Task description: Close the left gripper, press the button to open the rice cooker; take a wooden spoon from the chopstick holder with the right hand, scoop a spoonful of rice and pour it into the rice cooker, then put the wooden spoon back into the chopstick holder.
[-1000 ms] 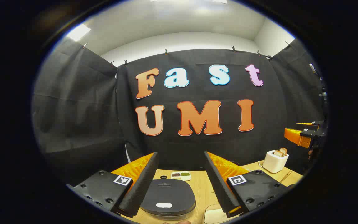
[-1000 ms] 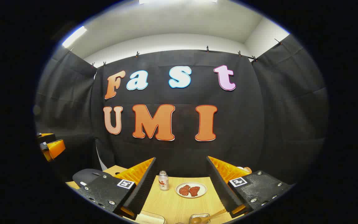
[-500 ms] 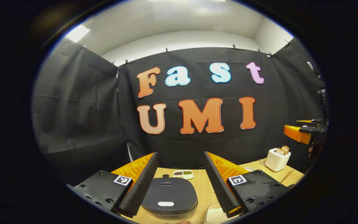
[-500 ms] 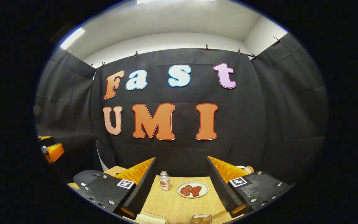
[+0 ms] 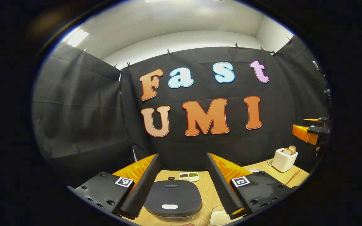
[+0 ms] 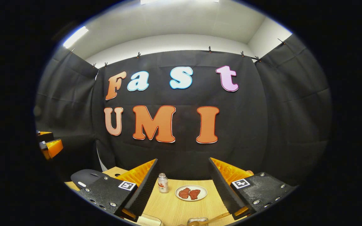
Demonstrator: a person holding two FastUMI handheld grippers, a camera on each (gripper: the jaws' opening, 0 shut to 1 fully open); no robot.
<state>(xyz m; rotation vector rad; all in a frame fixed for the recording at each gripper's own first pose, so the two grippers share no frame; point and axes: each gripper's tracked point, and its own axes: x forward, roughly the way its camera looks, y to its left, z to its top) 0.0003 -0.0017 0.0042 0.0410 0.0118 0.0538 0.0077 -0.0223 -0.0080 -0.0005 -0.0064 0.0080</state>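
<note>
The dark rice cooker (image 5: 172,199) sits shut on the wooden table, right below and between the fingers of my left gripper (image 5: 182,155), which is open and holds nothing. Its white button (image 5: 169,206) is at the lid's near edge. In the right gripper view the cooker (image 6: 85,177) lies at the far left. My right gripper (image 6: 183,160) is open and empty above the table. A wooden spoon (image 6: 212,218) lies by a glass container (image 6: 196,221) at the bottom edge. Its handle (image 5: 292,177) shows at the right in the left gripper view.
A white toaster (image 5: 284,159) with bread stands at the back right, and a small dish of beans (image 5: 189,176) behind the cooker. A bottle (image 6: 162,183) and a plate of meat (image 6: 191,193) lie ahead of the right gripper. A pale tray (image 5: 218,216) sits beside the cooker.
Both views drifted slightly: in the left view the cooker and toaster shifted a little right; in the right view the bottle and plate slid slightly left. Both grippers stayed open.
</note>
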